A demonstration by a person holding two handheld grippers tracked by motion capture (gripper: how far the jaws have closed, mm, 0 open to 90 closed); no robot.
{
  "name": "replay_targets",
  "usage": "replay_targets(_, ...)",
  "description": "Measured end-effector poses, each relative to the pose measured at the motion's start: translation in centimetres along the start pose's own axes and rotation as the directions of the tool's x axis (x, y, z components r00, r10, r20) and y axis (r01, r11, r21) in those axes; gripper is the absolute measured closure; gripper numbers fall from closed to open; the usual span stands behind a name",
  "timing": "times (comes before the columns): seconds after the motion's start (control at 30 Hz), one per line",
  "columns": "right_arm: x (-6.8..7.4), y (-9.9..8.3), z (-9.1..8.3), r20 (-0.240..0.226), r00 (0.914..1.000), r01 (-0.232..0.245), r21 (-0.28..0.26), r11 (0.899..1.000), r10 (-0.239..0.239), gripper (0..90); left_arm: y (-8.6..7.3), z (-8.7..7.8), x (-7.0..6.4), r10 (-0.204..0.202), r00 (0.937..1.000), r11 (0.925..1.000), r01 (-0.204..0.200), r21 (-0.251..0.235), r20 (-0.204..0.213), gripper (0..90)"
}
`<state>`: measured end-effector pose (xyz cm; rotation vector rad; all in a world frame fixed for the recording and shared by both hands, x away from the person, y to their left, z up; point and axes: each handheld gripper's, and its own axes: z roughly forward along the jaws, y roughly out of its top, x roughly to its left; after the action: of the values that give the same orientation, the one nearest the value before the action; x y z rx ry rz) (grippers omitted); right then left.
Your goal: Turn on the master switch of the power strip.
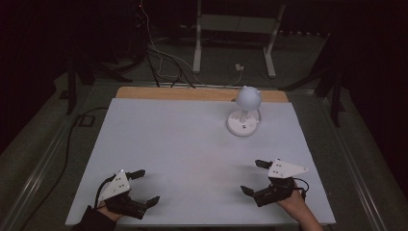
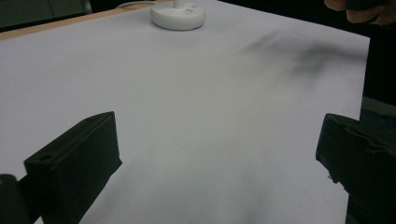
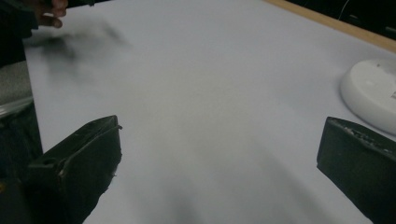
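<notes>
A small white lamp point(image 1: 246, 109) with a round head and a round flat base stands on the white table top point(image 1: 192, 144), toward the back right. Its base point(image 2: 178, 15) lies far ahead in the left gripper view, and its base point(image 3: 371, 93) sits close at the right edge of the right gripper view. My left gripper point(image 1: 146, 186) rests open near the front left corner, nothing between its jaws. My right gripper point(image 1: 255, 177) is open near the front right, also holding nothing. Both sets of black jaws stand wide apart over bare table.
A strip of wooden table edge point(image 1: 192, 93) runs along the back of the white sheet. Beyond it on the dark floor are cables point(image 1: 159, 62) and a white metal frame point(image 1: 235, 33). A person's hand point(image 3: 49, 11) shows far off.
</notes>
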<state>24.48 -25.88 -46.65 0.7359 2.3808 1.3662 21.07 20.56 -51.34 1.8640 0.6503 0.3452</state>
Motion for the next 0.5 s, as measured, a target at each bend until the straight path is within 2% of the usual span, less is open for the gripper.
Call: replay_targets(0.5,-2.2,2.7,-0.2,0.058,0.9983,0.005,-0.023,1.000,-0.004,0.0,0.0,0.0,-0.1,-0.001,0.9999,1.0000,0.001,0.000,0.011,0.2)
